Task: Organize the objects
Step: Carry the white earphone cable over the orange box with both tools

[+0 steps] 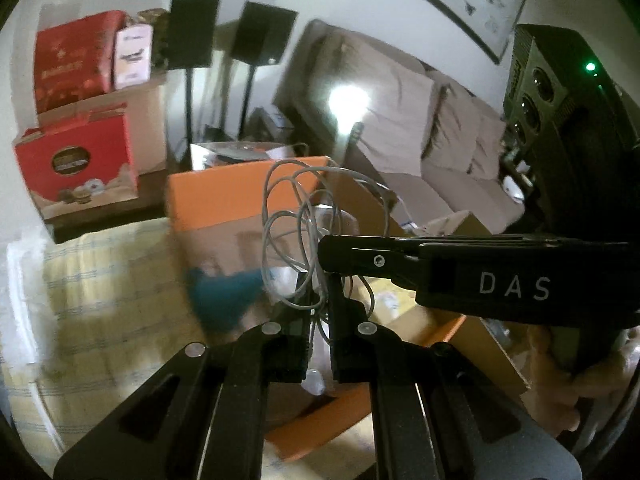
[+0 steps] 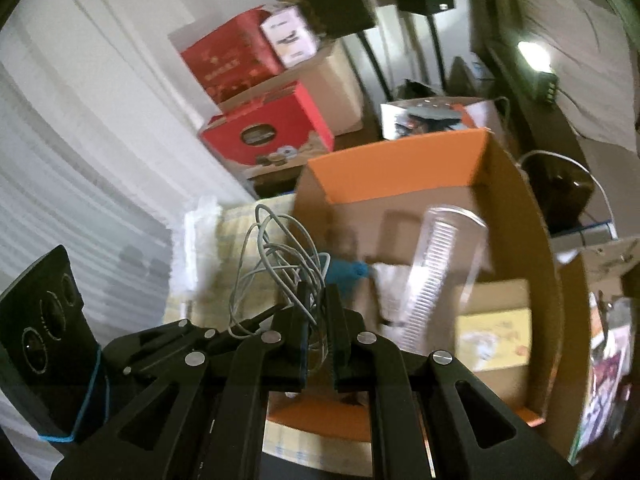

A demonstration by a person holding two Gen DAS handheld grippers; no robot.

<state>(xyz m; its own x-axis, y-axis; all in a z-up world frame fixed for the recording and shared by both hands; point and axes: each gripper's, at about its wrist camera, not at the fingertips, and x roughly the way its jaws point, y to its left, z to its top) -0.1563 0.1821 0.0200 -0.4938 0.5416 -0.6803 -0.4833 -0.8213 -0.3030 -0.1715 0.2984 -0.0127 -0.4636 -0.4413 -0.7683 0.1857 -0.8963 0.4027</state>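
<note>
While the grey cable (image 1: pixel 296 216) hung in loose loops at mid-frame in both wrist views, I had it pinched from two sides: my left gripper (image 1: pixel 320 300) was clenched on its lower strands, and my right gripper (image 2: pixel 318 304) was clenched on the same tangle (image 2: pixel 280 256). In the left view the right gripper (image 1: pixel 440 264) reached in from the right edge, its tip meeting the cable just above my left fingers (image 1: pixel 298 344). In the right view the left gripper (image 2: pixel 224 330) lay at lower left, its tip touching the cable.

The cable hung over the near left part of an open box (image 2: pixel 400 168) with orange flaps. Inside it I saw a blue thing (image 2: pixel 346 272), too blurred to name, a clear ribbed cup (image 2: pixel 444 264) leaning, and a yellow carton (image 2: pixel 494 338) at lower right. The box sat on a checked cloth (image 1: pixel 100 280). Red boxes (image 1: pixel 76 160) were stacked at upper left, two black speakers (image 1: pixel 192 28) on stands stood beside them, and a beige sofa (image 1: pixel 404 120) filled the upper right of the left view.
</note>
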